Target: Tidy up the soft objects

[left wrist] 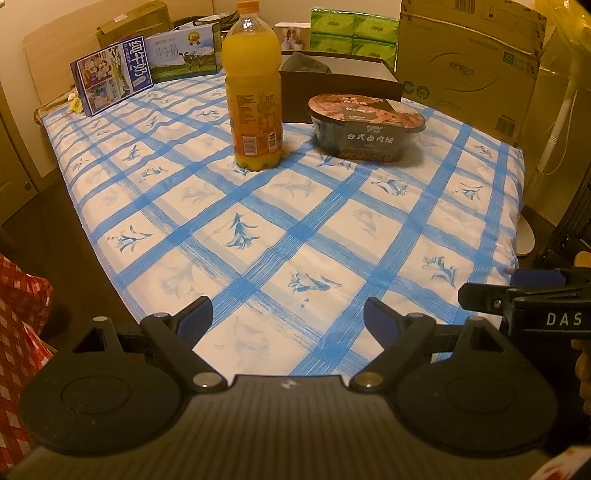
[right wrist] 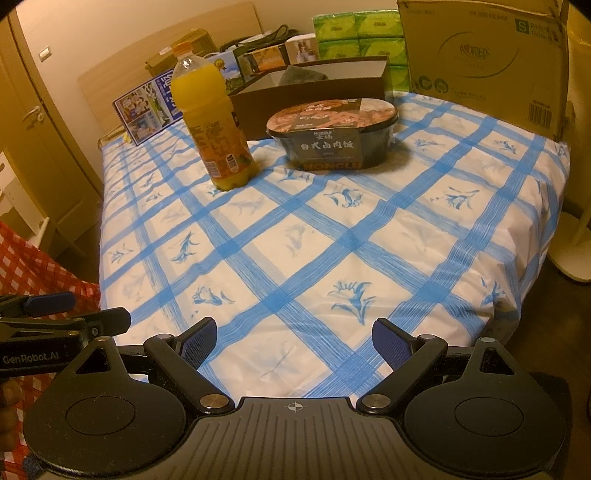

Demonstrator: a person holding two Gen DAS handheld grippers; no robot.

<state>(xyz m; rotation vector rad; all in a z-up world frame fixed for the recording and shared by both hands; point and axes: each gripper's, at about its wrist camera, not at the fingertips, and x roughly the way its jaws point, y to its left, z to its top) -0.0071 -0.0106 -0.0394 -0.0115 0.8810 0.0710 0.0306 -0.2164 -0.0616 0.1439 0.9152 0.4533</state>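
A grey soft cloth lies inside a dark open box at the far side of the bed. My left gripper hovers over the near part of the blue-checked bed cover, open, nothing between its fingers. My right gripper hangs beside it, also open and empty over the bed cover. Each gripper shows at the edge of the other's view: the right gripper and the left gripper.
An orange juice bottle and a dark instant-rice bowl stand mid-bed. Milk cartons, green tissue packs and a large cardboard box line the far side. A red checked bag sits at left.
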